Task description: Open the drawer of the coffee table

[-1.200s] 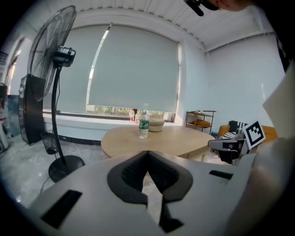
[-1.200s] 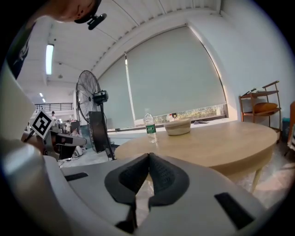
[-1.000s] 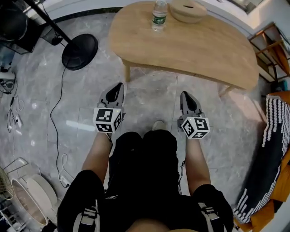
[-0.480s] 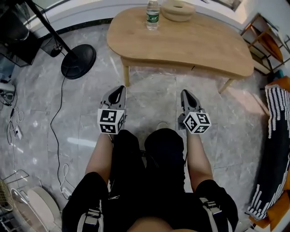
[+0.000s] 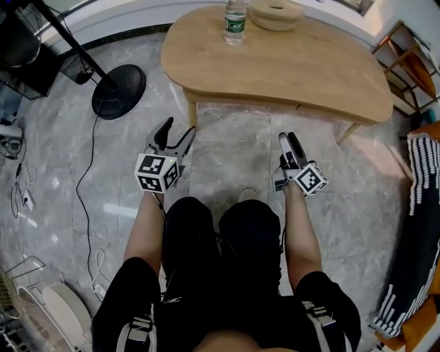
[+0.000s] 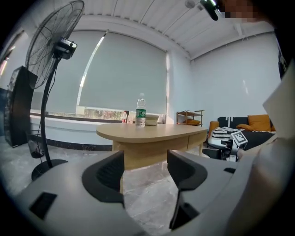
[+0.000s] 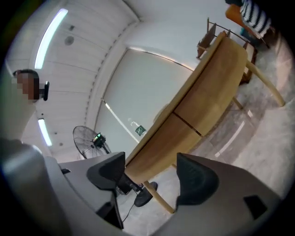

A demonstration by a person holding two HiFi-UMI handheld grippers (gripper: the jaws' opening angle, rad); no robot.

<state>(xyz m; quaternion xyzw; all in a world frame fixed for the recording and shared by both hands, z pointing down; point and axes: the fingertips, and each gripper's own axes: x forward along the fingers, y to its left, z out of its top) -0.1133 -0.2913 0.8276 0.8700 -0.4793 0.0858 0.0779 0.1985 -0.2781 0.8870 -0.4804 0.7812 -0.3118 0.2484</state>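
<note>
claws open short of the coffee table (image 5: pixel 275 65)
our left gripper (image 5: pixel 176 132) and right gripper (image 5: pixel 289 141) have just spread their jaws wide, both empty; what seems the drawer front (image 7: pixel 209 94), under the top's near edge, lies well ahead, so we judge the reach comes next.

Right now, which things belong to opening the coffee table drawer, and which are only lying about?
For the job: coffee table, left hand-held gripper, right hand-held gripper; jaws just opened, nothing between.
Lying about: water bottle, wooden bowl, standing fan, floor cable, striped blanket.
</note>
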